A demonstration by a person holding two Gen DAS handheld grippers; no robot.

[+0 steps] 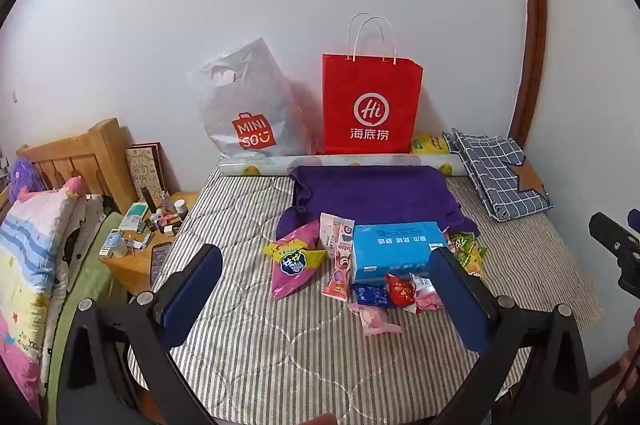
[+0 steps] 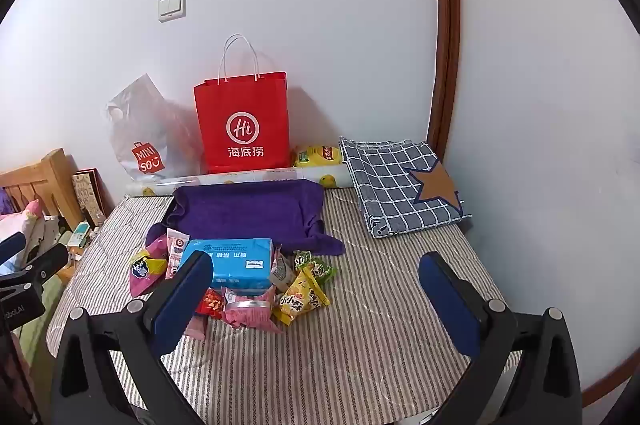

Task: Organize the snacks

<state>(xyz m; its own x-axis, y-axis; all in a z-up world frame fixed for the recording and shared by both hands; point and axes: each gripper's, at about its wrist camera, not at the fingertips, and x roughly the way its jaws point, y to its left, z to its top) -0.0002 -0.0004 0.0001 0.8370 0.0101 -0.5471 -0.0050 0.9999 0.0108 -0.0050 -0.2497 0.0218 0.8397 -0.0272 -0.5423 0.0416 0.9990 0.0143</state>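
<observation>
A heap of snack packets lies on the striped mattress (image 1: 280, 353) around a blue tissue pack (image 1: 394, 249), which also shows in the right wrist view (image 2: 236, 265). A pink bag (image 1: 292, 265), a red packet (image 1: 400, 289) and a pink packet (image 1: 374, 319) are in front. Yellow packets (image 2: 302, 295) and green ones (image 2: 316, 265) lie at the heap's right. My left gripper (image 1: 324, 289) is open and empty, above the mattress short of the heap. My right gripper (image 2: 316, 297) is open and empty, right of the heap.
A purple towel (image 1: 372, 193) lies behind the snacks. A red paper bag (image 1: 370, 105) and a grey Miniso bag (image 1: 248, 105) stand against the wall. A folded checked cloth (image 2: 400, 181) lies at the right. A cluttered nightstand (image 1: 152, 229) and a pillow (image 1: 36, 245) are at the left.
</observation>
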